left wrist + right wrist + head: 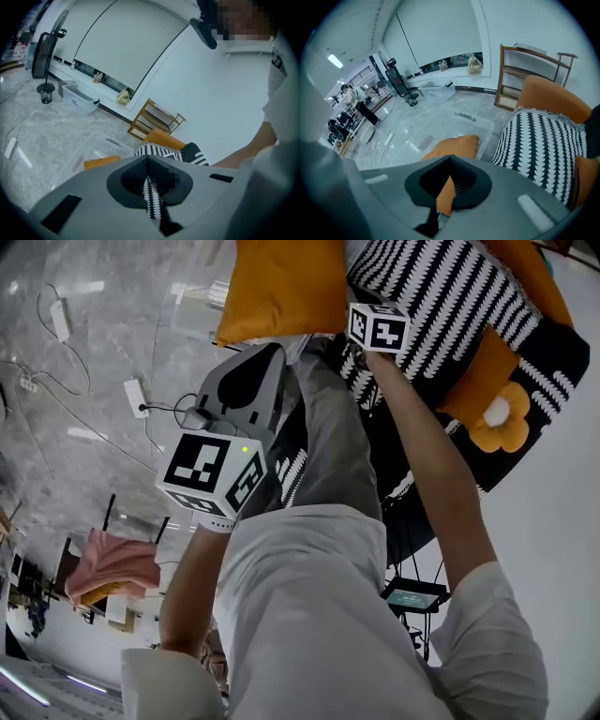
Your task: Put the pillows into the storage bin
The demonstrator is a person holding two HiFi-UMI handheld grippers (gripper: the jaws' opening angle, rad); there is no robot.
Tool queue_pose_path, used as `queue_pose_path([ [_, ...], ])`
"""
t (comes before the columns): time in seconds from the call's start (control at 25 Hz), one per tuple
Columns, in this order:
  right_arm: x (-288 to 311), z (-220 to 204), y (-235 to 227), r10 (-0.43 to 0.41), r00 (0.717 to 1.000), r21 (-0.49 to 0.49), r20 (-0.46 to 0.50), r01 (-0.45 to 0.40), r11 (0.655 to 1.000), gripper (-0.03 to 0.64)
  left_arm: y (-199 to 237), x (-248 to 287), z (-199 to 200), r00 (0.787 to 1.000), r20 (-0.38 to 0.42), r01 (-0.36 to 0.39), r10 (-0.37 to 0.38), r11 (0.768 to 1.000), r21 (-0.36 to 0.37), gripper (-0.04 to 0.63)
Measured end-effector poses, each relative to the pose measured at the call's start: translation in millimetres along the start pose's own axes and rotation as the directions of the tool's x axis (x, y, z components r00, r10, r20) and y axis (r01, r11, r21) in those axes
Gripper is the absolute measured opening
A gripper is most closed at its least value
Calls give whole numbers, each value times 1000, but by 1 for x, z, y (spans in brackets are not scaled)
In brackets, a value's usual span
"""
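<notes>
Pillows crowd the far side of the head view: an orange pillow (281,287) at the left and a black-and-white patterned pillow (441,292) at the right, above a marble floor (84,352) with cables (56,381) lying on it. The left gripper (270,360) points at the orange pillow's lower edge. Of the right gripper (378,326) only the marker cube shows, at the patterned pillow's edge. In the left gripper view the jaws are closed together on a strip of the black-and-white patterned pillow (152,201), whose bulk lies just beyond them. An orange armchair (161,138) and a wooden shelf (154,117) stand farther off, and the clear storage bin (101,140) sits on the floor at the left. In the right gripper view the jaws are pinched tight on a fold of the orange pillow (446,197), which hangs in front of the storage bin (480,126). Whether it touches the bin cannot be told. The patterned pillow lies at the right against the armchair.
</notes>
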State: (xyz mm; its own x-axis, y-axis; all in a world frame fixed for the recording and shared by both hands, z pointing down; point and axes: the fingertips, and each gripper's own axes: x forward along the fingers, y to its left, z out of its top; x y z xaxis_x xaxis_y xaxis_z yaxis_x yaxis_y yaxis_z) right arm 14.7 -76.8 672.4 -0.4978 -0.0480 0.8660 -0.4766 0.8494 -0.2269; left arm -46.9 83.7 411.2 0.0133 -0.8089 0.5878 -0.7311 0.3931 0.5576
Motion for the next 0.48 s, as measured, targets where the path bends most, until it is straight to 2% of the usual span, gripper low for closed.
queue_pose_path([
  [0.28, -22, -6, -13, -47, 997, 47, 54, 44, 998, 15, -1, 13, 6, 996, -61, 73, -69, 996, 60, 8],
  [0.48, -51, -7, -29, -82, 990, 76, 114, 73, 994, 31, -20, 25, 5, 987, -113, 131, -118, 984, 117, 8],
])
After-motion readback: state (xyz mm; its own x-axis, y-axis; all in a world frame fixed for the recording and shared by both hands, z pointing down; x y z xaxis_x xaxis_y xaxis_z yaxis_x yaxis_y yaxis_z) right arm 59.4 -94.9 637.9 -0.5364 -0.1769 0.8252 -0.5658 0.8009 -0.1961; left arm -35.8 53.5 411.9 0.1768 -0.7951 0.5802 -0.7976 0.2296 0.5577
